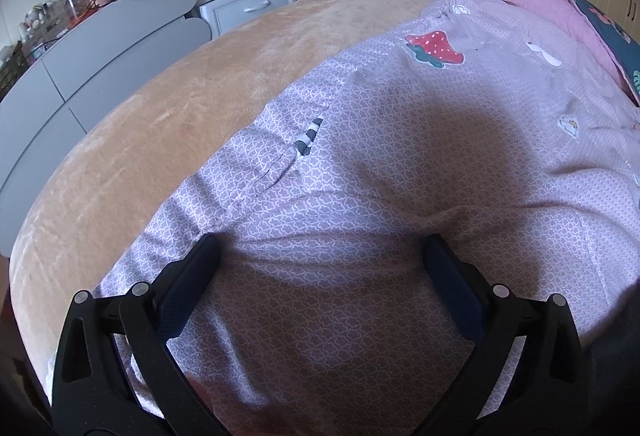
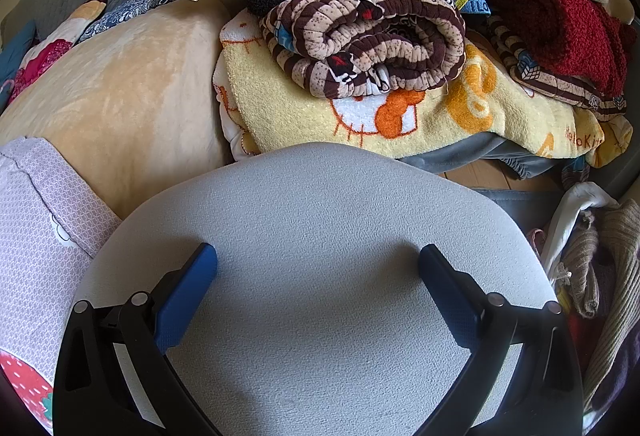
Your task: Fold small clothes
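Facing bed: left gripper [image 1: 320, 264] spread wide over lilac garment [image 1: 400, 156] on tan blanket [image 1: 180, 96].
Facing pile: right gripper [image 2: 318, 268] spread wide over grey pad [image 2: 320, 216], clothes heap [image 2: 360, 36] beyond.

The left matte-black plastic two-finger gripper [image 1: 320, 268] has angular linkage arms with triangular cut-outs, round silver pivot pins, and dark navy textured finger pads [image 1: 188, 292]. The right matte-black plastic two-finger gripper [image 2: 318, 276] shares that build, with brighter blue pads [image 2: 186, 300].
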